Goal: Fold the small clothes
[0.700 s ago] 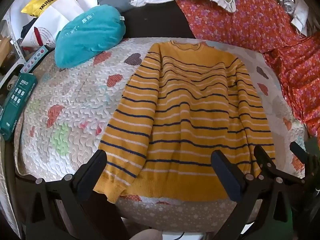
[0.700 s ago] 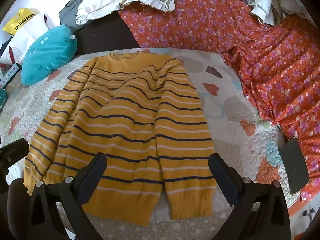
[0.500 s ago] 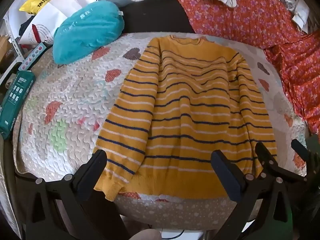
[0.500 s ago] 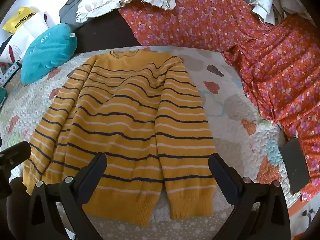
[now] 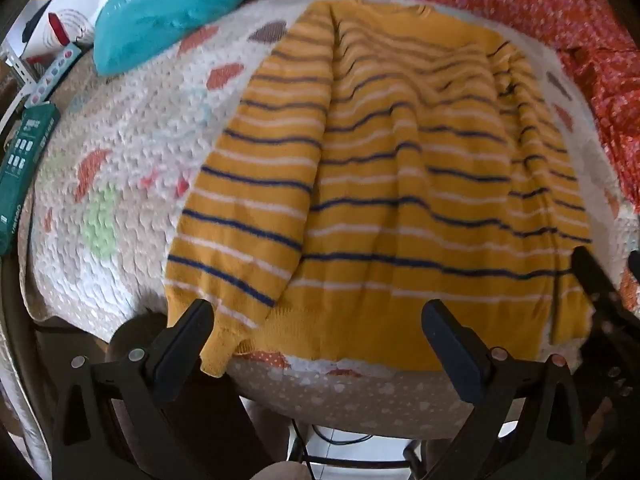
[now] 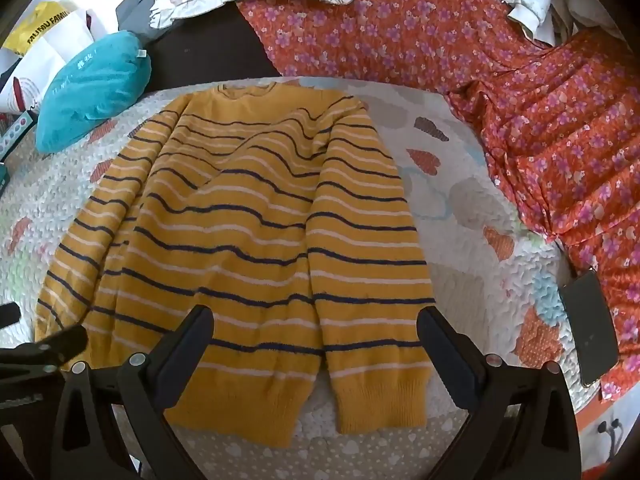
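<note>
Nearest, the left gripper (image 5: pixel 316 342) and right gripper (image 6: pixel 314 340) hang above the sweater's near hem, jaws spread wide, nothing between the pads; presumably poised this way to take hem or cuffs for a first fold. The striped yellow sweater (image 6: pixel 248 232) lies flat, front up, on the quilted pad (image 6: pixel 448 200), hem nearest, collar farthest, both sleeves laid straight down along the body, a layout that suits folding. The left cuff (image 5: pixel 216 344) droops over the pad's near edge. A dark phone (image 6: pixel 588 328) rests near the right edge, clear of the garment. Farther left sits a teal pillow (image 6: pixel 92 92); far right, red floral fabric (image 6: pixel 560 120), both off the working area.
</note>
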The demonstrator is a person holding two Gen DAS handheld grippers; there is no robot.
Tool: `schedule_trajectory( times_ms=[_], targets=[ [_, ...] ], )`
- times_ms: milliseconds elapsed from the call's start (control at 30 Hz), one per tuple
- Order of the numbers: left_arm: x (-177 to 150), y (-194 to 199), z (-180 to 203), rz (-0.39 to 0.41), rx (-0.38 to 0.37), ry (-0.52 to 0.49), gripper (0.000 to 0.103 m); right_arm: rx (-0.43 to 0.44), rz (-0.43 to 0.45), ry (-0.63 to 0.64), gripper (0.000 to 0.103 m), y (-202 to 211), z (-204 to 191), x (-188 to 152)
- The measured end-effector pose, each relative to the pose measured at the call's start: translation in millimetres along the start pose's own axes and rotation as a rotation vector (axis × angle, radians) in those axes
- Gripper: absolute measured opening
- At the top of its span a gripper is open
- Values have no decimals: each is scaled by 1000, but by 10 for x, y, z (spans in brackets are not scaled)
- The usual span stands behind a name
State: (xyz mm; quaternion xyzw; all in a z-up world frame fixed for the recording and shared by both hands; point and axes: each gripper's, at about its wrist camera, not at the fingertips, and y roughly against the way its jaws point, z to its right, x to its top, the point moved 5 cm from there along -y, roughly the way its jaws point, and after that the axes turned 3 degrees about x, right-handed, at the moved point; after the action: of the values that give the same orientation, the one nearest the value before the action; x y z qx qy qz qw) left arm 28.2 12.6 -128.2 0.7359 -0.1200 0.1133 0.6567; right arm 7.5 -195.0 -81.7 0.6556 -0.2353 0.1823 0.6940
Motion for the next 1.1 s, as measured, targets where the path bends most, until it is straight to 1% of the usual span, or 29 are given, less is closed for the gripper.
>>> schedule_trajectory(
  times_ms=[200,267,333,367,433,533,667,733,833,967,1100],
  targets=[
    [-117,-331,-37,-76,42,-16,103,9,-32,-16,103,-100,71,-38],
    [-178,-456,-45,-101,68,-34,103,33,-65,-81,102,-189,225,-64],
    [-222,-523,-48,-115,75,-43,103,43,-90,-155,101,-264,399,-103],
    [-236,-548,-59,-117,72,-44,103,49,-104,-203,99,-301,538,-136],
    [-254,-562,-62,-110,59,-38,103,39,-114,-237,96,-319,662,-163],
    [-250,-578,-50,-113,54,-38,103,7,-113,-258,96,-327,798,-198],
    [-241,-602,-84,-110,32,-27,103,16,-113,-257,96,-330,786,-232],
    [-255,-618,-107,-112,10,-11,103,26,-114,-245,96,-347,740,-224],
    [-302,-639,-134,-123,-24,14,103,44,-119,-223,96,-364,662,-232],
    [-330,-684,-205,-145,-59,55,103,45,-126,-208,96,-385,611,-241],
    [-324,-693,-255,-146,-63,41,103,41,-129,-193,96,-377,572,-252]
  ],
)
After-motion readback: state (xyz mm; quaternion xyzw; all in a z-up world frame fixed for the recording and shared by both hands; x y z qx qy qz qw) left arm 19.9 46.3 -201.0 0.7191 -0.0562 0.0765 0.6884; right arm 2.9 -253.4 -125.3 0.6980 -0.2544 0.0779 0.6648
